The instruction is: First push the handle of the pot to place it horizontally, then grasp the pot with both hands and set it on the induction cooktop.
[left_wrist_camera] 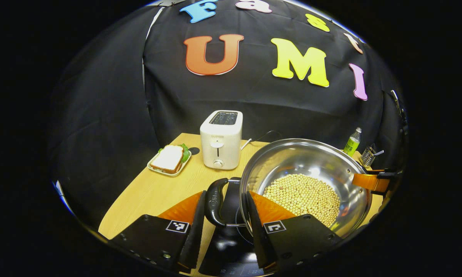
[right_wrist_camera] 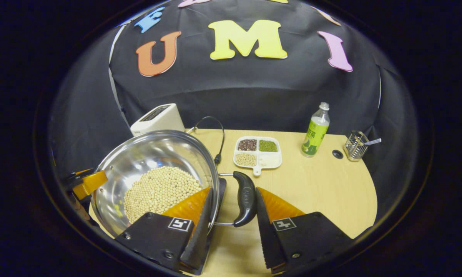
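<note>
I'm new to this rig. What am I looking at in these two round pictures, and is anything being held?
There is no robot here: a person holds a two-finger gripper in each hand, and a fisheye camera rides on each. In the left gripper view, the left gripper has its jaws open on either side of one black handle of a steel pot of pale beans. The right gripper view shows the right gripper likewise at the opposite handle. Neither clearly pinches yet. The wooden table carries a toaster, a sandwich, a divided tray, a bottle and a black cooktop beneath the pot.
</note>
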`<state>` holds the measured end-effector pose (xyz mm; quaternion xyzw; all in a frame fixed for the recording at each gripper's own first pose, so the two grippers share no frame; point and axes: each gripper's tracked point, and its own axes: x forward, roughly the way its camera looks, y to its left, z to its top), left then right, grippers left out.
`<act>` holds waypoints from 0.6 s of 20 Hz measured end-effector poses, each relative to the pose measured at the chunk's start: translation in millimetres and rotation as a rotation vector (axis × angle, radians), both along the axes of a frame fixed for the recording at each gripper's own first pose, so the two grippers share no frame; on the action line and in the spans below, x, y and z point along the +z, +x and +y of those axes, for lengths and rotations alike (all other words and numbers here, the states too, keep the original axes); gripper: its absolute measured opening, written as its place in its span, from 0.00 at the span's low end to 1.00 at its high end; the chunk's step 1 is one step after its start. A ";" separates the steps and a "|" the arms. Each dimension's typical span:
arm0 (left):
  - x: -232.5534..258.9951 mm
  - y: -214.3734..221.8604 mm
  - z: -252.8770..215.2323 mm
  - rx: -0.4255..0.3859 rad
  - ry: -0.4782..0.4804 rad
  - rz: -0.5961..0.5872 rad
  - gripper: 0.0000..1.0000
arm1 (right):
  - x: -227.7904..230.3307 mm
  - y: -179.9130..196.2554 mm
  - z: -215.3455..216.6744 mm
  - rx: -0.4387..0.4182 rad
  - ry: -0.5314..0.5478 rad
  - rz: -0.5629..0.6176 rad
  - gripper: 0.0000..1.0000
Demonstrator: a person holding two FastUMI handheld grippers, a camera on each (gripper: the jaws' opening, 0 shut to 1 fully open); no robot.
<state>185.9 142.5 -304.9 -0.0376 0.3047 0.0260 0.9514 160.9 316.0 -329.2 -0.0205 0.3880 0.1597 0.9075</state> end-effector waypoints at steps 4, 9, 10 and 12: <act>-19.8 7.9 7.6 -0.007 0.001 0.021 0.55 | -25.3 -3.9 10.3 0.002 -0.012 0.020 0.61; -47.0 9.2 11.7 0.007 -0.044 0.062 0.55 | -44.3 -4.9 17.4 -0.023 0.011 0.006 0.62; -42.2 19.4 12.0 -0.003 -0.051 0.004 0.60 | -45.1 -8.6 15.6 -0.015 0.004 0.010 0.62; -45.6 11.6 13.2 -0.022 -0.044 -0.012 0.55 | -44.7 -10.1 15.4 -0.030 0.038 -0.014 0.63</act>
